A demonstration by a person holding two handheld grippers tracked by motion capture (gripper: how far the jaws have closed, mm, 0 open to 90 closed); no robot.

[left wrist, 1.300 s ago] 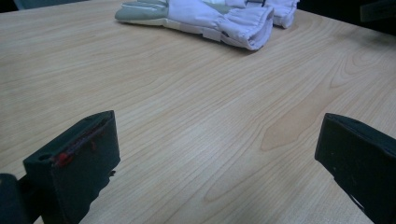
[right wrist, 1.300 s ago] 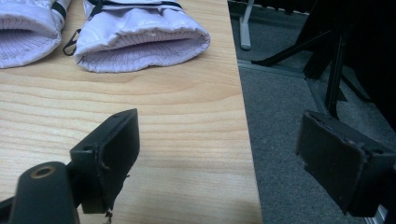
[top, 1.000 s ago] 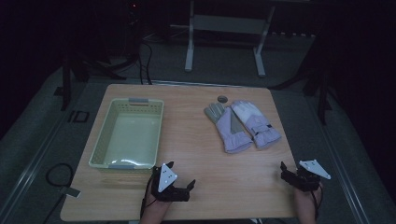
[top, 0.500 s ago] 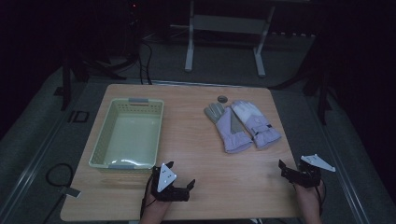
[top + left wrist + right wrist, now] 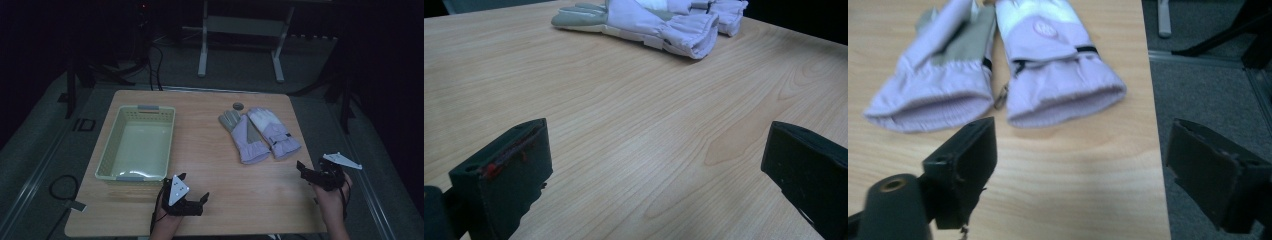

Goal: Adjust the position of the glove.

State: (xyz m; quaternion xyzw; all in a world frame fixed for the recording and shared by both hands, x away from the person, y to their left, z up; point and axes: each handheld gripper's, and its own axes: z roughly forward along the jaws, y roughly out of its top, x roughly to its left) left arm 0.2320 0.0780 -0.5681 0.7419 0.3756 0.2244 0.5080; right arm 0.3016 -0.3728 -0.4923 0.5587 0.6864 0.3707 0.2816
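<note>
1. Wooden table (image 5: 210,150) in a dim room; pair of lilac winter gloves (image 5: 260,132) lying flat on its far right part, side by side and touching, cuffs toward the near edge.
2. Left glove (image 5: 243,135) palm-up with a grey palm patch; right glove (image 5: 274,131) back-up with a white panel and a round logo, seen clearly in the right gripper view (image 5: 1058,60).
3. Small dark round object (image 5: 238,105) just beyond the fingertips of the gloves; too small to identify.
4. Pale green plastic basket (image 5: 107,157) on the left half of the table, well apart from the gloves; nothing visible inside.
5. Left gripper (image 5: 192,200) low at the near edge of the table, just past the near right corner of the basket, held in a hand (image 5: 165,225). Jaws wide apart, gripping nothing; bare wood between them in the left gripper view, gloves (image 5: 649,22) far ahead.
6. Right gripper (image 5: 312,175) near the right edge of the table, close to the cuff of the right glove but not touching it. Jaws wide apart, clamped on nothing; one jaw over the wood, the other out beyond the table edge above the grey floor (image 5: 1208,90).
7. Gloves untouched by either gripper.
</note>
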